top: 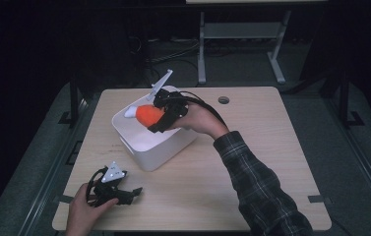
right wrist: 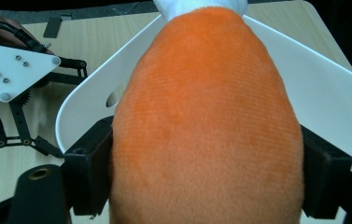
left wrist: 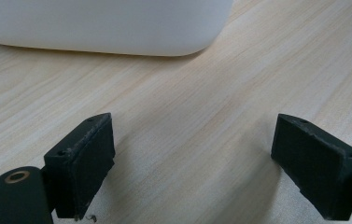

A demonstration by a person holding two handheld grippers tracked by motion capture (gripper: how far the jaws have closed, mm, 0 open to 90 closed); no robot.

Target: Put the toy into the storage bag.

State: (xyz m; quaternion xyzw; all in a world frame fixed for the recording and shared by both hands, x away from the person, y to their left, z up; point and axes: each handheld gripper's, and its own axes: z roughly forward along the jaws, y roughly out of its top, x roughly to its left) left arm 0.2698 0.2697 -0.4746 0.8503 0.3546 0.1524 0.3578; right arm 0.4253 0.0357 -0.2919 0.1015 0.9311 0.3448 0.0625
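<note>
From my remote seat, the room around the rig is dark: grey floor on either side, and beyond the far edge a pale metal frame [top: 242, 44] standing among loose cables. The pale wood-grain tabletop [top: 271, 142] has rounded corners and a small round hole [top: 224, 100] near its far edge.

At the near left, my left hand-held gripper [top: 133, 191] rests low over the tabletop, held in a hand [top: 82, 211], its grey three-cornered plate [top: 113, 173] on top. In the left gripper view its jaws stand wide apart and released, with bare wood between them and the bin's rounded wall just beyond.

Toward the middle sits the white rounded plastic bin [top: 166, 152], turned at an angle to the table's edges.

Over the bin's far side, my right hand-held gripper [top: 159, 120] is clenched on the orange plush toy with a white tip [top: 147, 114]. The right gripper view shows both pads pressed into the toy's flanks, the toy held above the bin's open top. A plaid sleeve [top: 257, 182] reaches in from the near right.
</note>
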